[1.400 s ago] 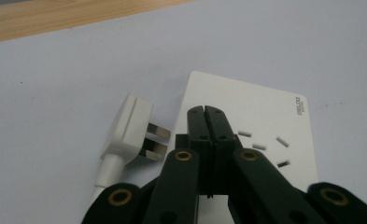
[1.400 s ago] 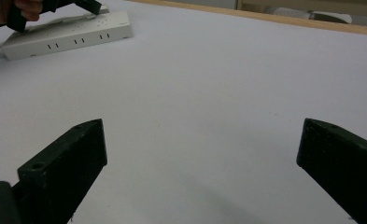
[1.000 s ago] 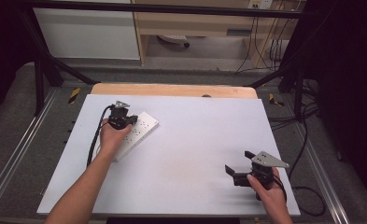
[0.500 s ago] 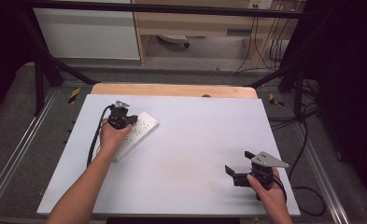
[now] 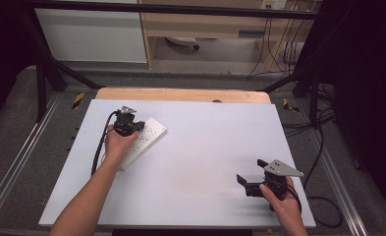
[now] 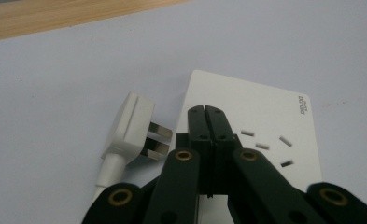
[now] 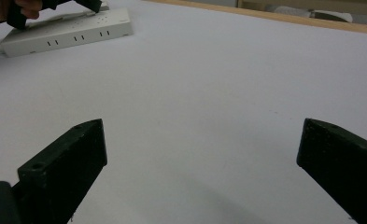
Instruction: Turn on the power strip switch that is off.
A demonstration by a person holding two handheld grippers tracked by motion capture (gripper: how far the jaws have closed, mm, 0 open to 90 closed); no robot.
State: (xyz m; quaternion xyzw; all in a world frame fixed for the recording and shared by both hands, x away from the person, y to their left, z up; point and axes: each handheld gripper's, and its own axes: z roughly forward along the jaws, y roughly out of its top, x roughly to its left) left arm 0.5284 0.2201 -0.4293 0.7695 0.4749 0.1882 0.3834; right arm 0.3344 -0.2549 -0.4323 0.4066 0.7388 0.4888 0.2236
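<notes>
A white power strip (image 5: 146,138) lies on the left half of the white table top (image 5: 205,147). My left gripper (image 5: 137,126) rests over its far end, jaws shut together with nothing between them. In the left gripper view the closed tips (image 6: 204,111) sit above the strip's socket face (image 6: 270,109), and a white plug (image 6: 130,125) lies just beside the strip with its prongs toward it. My right gripper (image 5: 250,172) stands open at the front right, far from the strip. Its wide jaws (image 7: 200,154) frame bare table, with the strip (image 7: 64,30) far off at the upper left.
A wooden strip (image 5: 180,94) borders the table's far edge. Metal rails run along both sides of the table. Loose black cables (image 5: 323,147) lie on the floor to the right. A white cabinet (image 5: 90,34) stands beyond the table.
</notes>
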